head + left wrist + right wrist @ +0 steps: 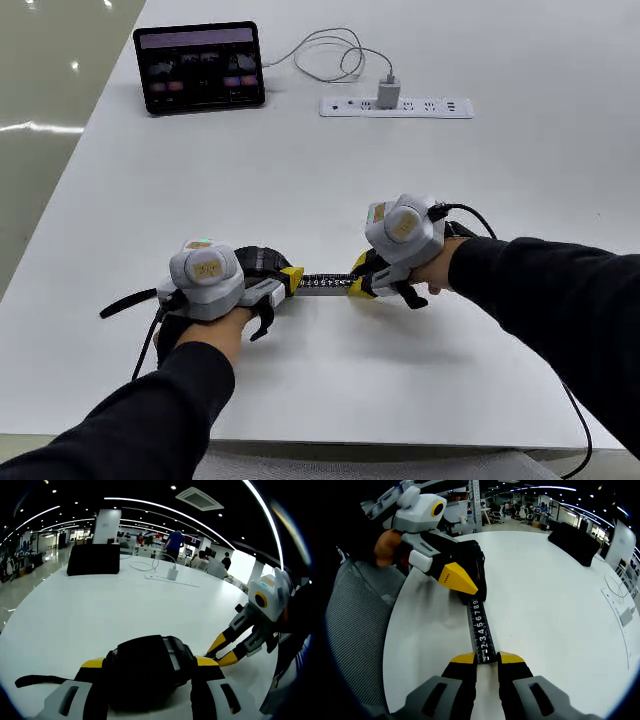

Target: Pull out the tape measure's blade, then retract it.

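A black tape measure case (258, 266) rests on the white table (330, 170). My left gripper (285, 283) is shut on the case (148, 671), its yellow-tipped jaws on either side. A short length of black blade (325, 283) with white numerals runs right from the case. My right gripper (357, 285) is shut on the blade's free end (483, 635). In the right gripper view the case (468, 566) sits beyond the blade, under the left gripper's yellow tip. A black wrist strap (127, 302) trails left.
A dark tablet (200, 66) stands at the far left of the table. A white power strip (396, 106) with a plugged charger and coiled cable (335, 55) lies at the back. The table's near edge (400, 440) runs just below my arms.
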